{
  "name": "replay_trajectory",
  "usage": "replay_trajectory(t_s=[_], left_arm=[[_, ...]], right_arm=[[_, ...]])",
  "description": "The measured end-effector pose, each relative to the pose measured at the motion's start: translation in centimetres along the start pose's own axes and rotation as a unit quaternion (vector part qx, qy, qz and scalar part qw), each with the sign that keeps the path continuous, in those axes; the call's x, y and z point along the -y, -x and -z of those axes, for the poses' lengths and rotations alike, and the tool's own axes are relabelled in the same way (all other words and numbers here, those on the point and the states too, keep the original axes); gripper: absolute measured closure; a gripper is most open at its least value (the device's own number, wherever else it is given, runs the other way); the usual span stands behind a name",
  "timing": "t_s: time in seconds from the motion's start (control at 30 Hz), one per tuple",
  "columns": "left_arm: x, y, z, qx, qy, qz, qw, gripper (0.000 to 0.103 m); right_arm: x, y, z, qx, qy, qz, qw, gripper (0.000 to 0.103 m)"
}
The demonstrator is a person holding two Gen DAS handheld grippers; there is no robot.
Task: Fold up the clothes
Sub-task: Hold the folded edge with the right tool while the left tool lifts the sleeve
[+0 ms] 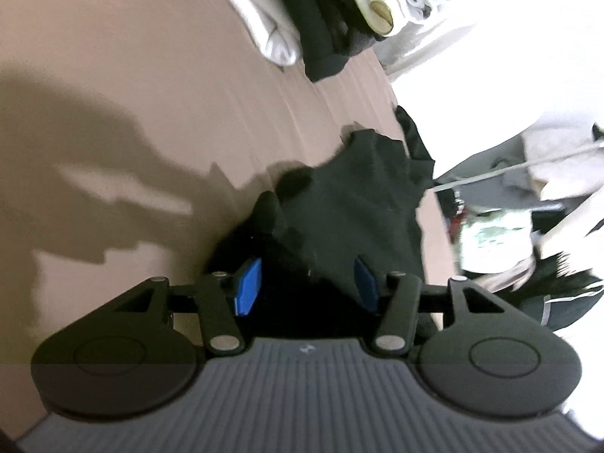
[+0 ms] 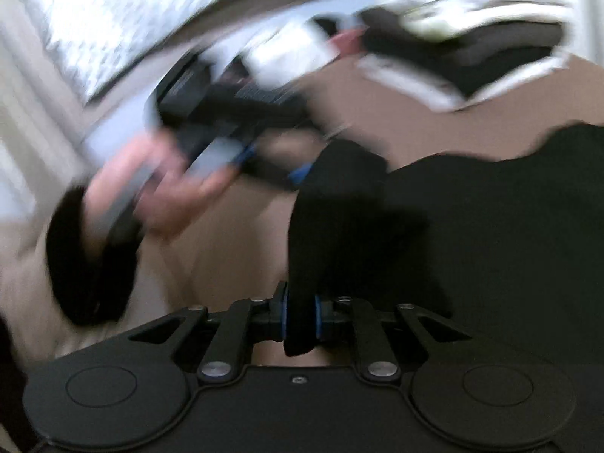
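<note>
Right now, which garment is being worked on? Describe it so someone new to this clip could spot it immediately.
On the tan surface, skip the heap of mixed clothes at the far edge. The black garment lies alone nearer the camera, rumpled. It is the only piece being handled: the right hand-held gripper is shut on a fold, and the left hand-held gripper is open around it.

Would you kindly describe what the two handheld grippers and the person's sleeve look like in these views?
The left gripper has black linkage arms with silver pivot pins, bright blue pads, round black side discs and a ribbed grey body bearing a small pale mark. The right gripper looks all black, with blue-edged pads and silver pins. The left hand shows a black sleeve, blurred.
</note>
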State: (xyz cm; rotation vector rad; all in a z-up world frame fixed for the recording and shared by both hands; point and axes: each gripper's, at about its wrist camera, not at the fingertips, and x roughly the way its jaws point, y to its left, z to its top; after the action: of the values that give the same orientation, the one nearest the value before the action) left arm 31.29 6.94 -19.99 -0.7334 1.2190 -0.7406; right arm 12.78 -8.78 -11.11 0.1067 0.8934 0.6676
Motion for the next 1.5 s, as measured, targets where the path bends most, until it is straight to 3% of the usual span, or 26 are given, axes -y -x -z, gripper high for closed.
replay_trajectory(t_s=[0.17, 0.33, 0.47, 0.57, 0.6, 0.7, 0.73, 0.8, 0.87, 0.9, 0.93, 1.03, 1.1, 1.23, 1.33, 1.5], left_arm=[[-0.1, 0.6, 0.2, 0.006, 0.010, -0.016, 0.9998, 0.046], [-0.6, 1.0, -0.2, 0.020, 0.010, -0.028, 0.9993, 0.045], [-1.4, 0.5, -0.4, 0.018, 0.029, -0.036, 0.9988, 0.044], [-1.2, 0.3, 0.0, 0.010, 0.021, -0.033, 0.9992, 0.044], [-1.1, 0.2, 0.2, 0.008, 0.018, -0.030, 0.9993, 0.044], [-0.9, 0.3, 1.4, -0.001, 0.014, -0.034, 0.9993, 0.044], [-0.7, 0.2, 1.7, -0.003, 0.003, -0.036, 0.9994, 0.044], [-0.6, -0.1, 1.9, -0.006, -0.006, -0.048, 0.9988, 0.045], [0.0, -0.2, 2.1, 0.002, -0.035, -0.063, 0.9974, 0.053], [0.6, 0.0, 2.1, 0.013, -0.055, -0.072, 0.9958, 0.092], [1.1, 0.2, 2.2, 0.024, -0.074, -0.082, 0.9936, 0.097], [2.5, 1.9, 2.0, 0.079, -0.117, -0.080, 0.9867, 0.098], [2.9, 3.1, 1.8, 0.112, -0.126, -0.048, 0.9844, 0.098], [3.1, 4.1, 1.2, 0.127, -0.120, 0.063, 0.9826, 0.098], [3.5, 3.8, 1.0, 0.110, -0.112, 0.176, 0.9717, 0.098], [4.5, 2.7, 1.3, 0.076, -0.117, 0.261, 0.9553, 0.098]], right_arm=[[-2.9, -1.6, 0.6, -0.026, 0.083, 0.013, 0.996, 0.087], [-2.3, -0.5, 0.6, -0.017, 0.082, 0.013, 0.996, 0.088], [-2.9, 0.3, 1.4, -0.024, 0.077, -0.010, 0.997, 0.088], [-3.3, -0.7, 2.0, -0.045, 0.073, 0.020, 0.996, 0.086], [-3.1, -1.1, 2.1, -0.051, 0.066, 0.037, 0.996, 0.084], [-2.0, -1.8, 2.1, -0.040, 0.033, 0.101, 0.994, 0.050], [-1.7, -1.7, 2.0, -0.032, 0.023, 0.129, 0.991, 0.050], [-0.9, -1.0, 1.7, -0.022, 0.007, 0.131, 0.991, 0.049], [-0.4, -0.2, 1.6, -0.012, -0.003, 0.123, 0.992, 0.049], [-0.3, 0.3, 1.7, -0.006, -0.005, 0.114, 0.993, 0.049], [-0.1, 0.7, 1.6, 0.002, -0.012, 0.103, 0.995, 0.049], [1.3, 2.1, 0.9, 0.022, -0.053, 0.057, 0.997, 0.048], [2.3, 3.2, 0.2, 0.031, -0.086, 0.026, 0.995, 0.048], [5.2, 7.2, -1.2, 0.111, -0.166, -0.019, 0.980, 0.042], [7.2, 8.1, -1.6, 0.136, -0.184, -0.021, 0.973, 0.042], [9.3, 6.5, -0.8, 0.148, -0.229, -0.058, 0.960, 0.042]])
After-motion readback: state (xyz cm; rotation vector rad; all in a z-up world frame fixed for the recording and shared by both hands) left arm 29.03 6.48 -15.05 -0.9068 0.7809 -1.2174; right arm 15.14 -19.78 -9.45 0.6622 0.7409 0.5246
